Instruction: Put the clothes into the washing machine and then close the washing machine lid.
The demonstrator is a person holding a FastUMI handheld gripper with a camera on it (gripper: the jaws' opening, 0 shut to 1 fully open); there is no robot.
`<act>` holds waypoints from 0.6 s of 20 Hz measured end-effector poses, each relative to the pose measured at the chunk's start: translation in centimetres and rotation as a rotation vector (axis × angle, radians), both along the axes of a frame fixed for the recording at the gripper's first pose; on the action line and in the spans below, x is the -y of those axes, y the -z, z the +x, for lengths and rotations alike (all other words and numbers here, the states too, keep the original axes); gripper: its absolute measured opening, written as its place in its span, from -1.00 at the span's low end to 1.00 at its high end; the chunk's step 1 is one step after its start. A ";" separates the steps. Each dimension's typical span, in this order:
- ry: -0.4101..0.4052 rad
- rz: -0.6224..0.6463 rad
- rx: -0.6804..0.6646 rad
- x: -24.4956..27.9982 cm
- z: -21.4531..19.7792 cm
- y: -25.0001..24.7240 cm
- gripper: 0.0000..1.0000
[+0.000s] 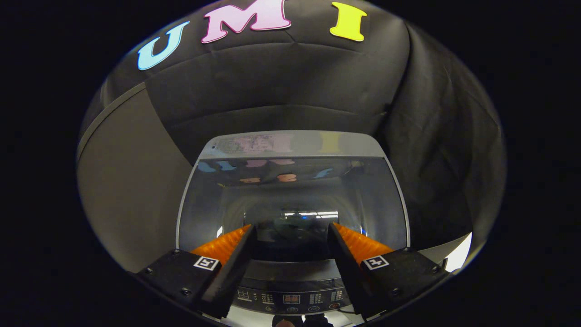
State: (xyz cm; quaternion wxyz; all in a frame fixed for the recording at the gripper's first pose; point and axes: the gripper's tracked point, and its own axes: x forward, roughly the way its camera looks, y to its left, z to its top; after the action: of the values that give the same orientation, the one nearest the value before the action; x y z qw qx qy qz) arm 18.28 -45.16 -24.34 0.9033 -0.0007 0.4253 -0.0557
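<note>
Above the washing machine (292, 145), the gripper (290, 231) hung with its two fingers spread wide apart, nothing held between them. The fingers (236, 259) reached forward over the machine's top, and their tips lay over the near part of the lid (295, 195), though the view could not settle whether they touched it or merely hovered above it.

The lid was down, lying flat across the top of the machine. It was a dark, glossy pane set in a pale grey frame, and it mirrored the booth and some bright strips of light. Whether any clothes lay beneath it could not be told, for the reflections hid whatever was under the pane.

Between the fingers and nearer than their tips ran the control panel (291, 297), a dark curved band along the machine's front edge, carrying a small lit display at its middle, rows of tiny markings on either side and a line of round buttons below. Beyond the lid, the machine's rear edge rose as a light grey strip.

Behind the machine hung the black cloth wall (281, 86), creased and folded at the right. To the left of the machine stood a plain grey panel (127, 190), edged with a paler rim.
</note>
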 end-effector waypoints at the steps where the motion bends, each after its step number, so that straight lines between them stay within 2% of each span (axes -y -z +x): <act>1: -0.001 -0.002 -0.003 0.0 0.0 0.1 0.97; 6: 0.000 -0.002 0.010 -0.1 0.2 -0.7 0.97; 12: -0.024 -0.024 0.150 -1.0 2.1 -7.7 0.97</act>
State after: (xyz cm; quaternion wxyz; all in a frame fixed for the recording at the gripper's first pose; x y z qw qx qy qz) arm 20.33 -44.17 -16.61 0.9332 -0.0124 0.3555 -0.0499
